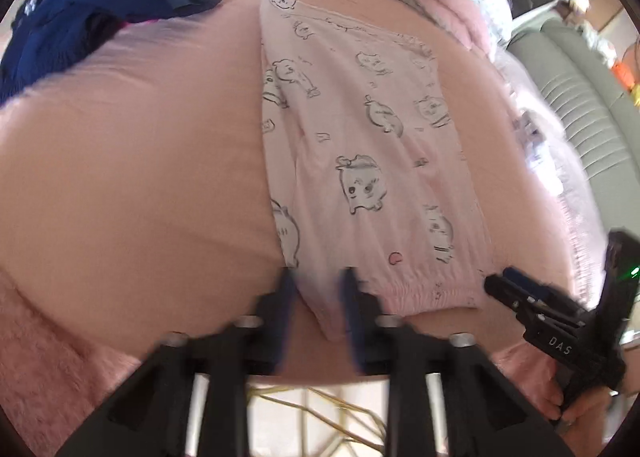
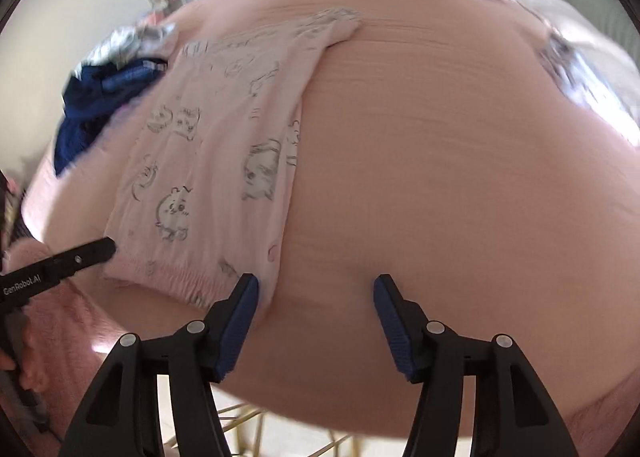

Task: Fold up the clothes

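A pale pink garment [image 1: 360, 161] printed with cartoon animals lies flat and folded lengthwise on the pink bedsheet [image 1: 140, 177], its elastic band [image 1: 432, 293] toward me. My left gripper [image 1: 319, 289] stands over the garment's near left corner; a loose fold of cloth sits between its parted fingers, which do not press on it. In the right wrist view the garment [image 2: 208, 161] lies to the left. My right gripper [image 2: 316, 289] is open wide at the garment's near right corner, its left finger [image 2: 244, 297] beside the hem, with only bedsheet [image 2: 440, 177] between the fingers.
A heap of navy clothes [image 1: 100, 9] lies at the far left of the bed, also seen as a navy pile [image 2: 100, 97]. A fluffy pink blanket [image 1: 40, 357] hangs at the near edge. A grey ribbed seat [image 1: 580, 97] stands to the right. A hand [image 1: 576, 413] holds the other gripper.
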Tool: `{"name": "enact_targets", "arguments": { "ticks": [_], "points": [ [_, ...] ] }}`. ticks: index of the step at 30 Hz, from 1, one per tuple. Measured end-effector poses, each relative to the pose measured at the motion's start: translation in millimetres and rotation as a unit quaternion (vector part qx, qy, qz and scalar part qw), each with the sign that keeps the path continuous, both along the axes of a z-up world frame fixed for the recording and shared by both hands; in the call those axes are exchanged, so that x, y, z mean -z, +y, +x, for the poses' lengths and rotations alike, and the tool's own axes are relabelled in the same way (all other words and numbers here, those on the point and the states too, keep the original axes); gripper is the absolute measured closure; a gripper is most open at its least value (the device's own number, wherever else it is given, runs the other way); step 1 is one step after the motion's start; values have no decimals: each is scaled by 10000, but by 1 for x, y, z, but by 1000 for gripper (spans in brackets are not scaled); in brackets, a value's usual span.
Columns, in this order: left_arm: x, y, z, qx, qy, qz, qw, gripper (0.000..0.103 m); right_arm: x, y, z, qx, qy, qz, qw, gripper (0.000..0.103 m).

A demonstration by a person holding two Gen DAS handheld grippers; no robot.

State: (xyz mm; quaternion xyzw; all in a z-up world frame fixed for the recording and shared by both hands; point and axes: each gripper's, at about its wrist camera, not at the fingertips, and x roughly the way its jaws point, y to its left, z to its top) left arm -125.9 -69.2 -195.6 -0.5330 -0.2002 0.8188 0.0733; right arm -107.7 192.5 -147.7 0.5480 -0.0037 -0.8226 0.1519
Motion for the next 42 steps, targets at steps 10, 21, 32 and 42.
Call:
{"name": "enact_targets", "arguments": {
  "ticks": [10, 21, 32, 42],
  "points": [
    [3, -9, -13, -304, 288, 509, 9978, 73, -2, -47, -52, -100, -44, -880, 9961, 44],
    [8, -30, -10, -544, 40, 905, 9944, 73, 11, -31, -34, 496, 114, 142, 9986, 48],
    [1, -2, -8, -214, 83, 102, 9997, 71, 20, -79, -52, -295, 256, -750, 9964, 46],
    [-30, -19, -15, -413, 623, -342, 9966, 71, 9, -41, -53, 405, 513, -288, 9974, 48]
  ]
}}
